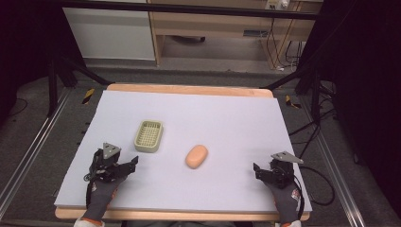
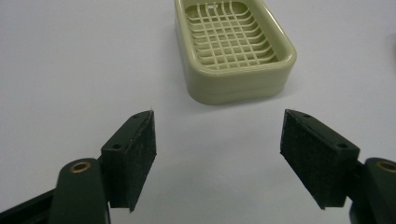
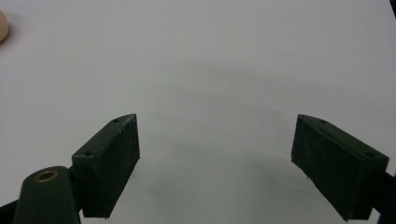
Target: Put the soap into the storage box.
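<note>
- A person's two gloved hands rest at the near edge of a pale grey table mat [image 1: 227,113], each holding a two-jaw gripper; a bar of peach soap [image 1: 196,156] lies near the middle of the mat, with an olive-green soap dish [image 1: 148,135] just to its left and a little farther back; soap and dish sit apart, not touching.
- The left gripper [image 1: 126,166] sits close in front of the dish, jaws spread wide and holding nothing; in the left gripper view the dish [image 2: 233,51] stands upright ahead and slightly right of centre, its slatted grid bare.
- The right gripper [image 1: 259,171] rests well to the right of the soap, jaws likewise wide apart and empty; in the right gripper view the soap [image 3: 3,25] peeks in at the far upper-left edge.
- The work in hand appears to be setting the soap in the dish, and it looks not yet begun.
- To do it well, the right gripper would likely need to swing left toward the bar, straddle its shorter width and close gently, since smooth rounded soap could squirt out of a hard pinch; the left gripper is well placed to steady the light dish by its rim while the bar is lowered flat onto the grid.
</note>
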`<state>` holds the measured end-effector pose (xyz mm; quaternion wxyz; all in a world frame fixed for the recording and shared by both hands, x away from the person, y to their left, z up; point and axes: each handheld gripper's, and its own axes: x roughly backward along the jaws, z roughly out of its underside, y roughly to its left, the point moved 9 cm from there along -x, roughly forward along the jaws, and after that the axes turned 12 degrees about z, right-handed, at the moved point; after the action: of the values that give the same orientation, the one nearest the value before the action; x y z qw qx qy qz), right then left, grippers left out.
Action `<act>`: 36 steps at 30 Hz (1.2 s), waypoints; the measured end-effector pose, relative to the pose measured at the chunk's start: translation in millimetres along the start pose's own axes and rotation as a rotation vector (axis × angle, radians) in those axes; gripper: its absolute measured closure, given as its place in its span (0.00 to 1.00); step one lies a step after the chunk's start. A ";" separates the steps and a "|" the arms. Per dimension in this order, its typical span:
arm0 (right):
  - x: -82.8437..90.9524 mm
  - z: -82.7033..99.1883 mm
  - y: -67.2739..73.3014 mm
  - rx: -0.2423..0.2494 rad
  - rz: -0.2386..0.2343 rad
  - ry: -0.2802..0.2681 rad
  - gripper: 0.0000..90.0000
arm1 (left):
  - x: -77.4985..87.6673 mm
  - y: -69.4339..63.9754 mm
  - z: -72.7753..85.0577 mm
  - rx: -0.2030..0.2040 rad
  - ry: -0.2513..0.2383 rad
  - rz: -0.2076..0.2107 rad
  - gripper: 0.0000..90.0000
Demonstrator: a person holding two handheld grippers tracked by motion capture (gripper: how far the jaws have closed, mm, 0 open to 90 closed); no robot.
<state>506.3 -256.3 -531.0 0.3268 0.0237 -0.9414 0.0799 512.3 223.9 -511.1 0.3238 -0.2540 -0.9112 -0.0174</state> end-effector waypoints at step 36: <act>1.6 -3.1 -0.1 0.009 0.001 -0.020 0.16 | -7.1 -55.5 -17.8 -0.082 -0.016 0.128 0.24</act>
<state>507.0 -255.9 -527.6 0.3171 0.0256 -0.9443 0.0838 501.1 168.9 -493.9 0.3063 -0.3247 -0.8943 -0.0319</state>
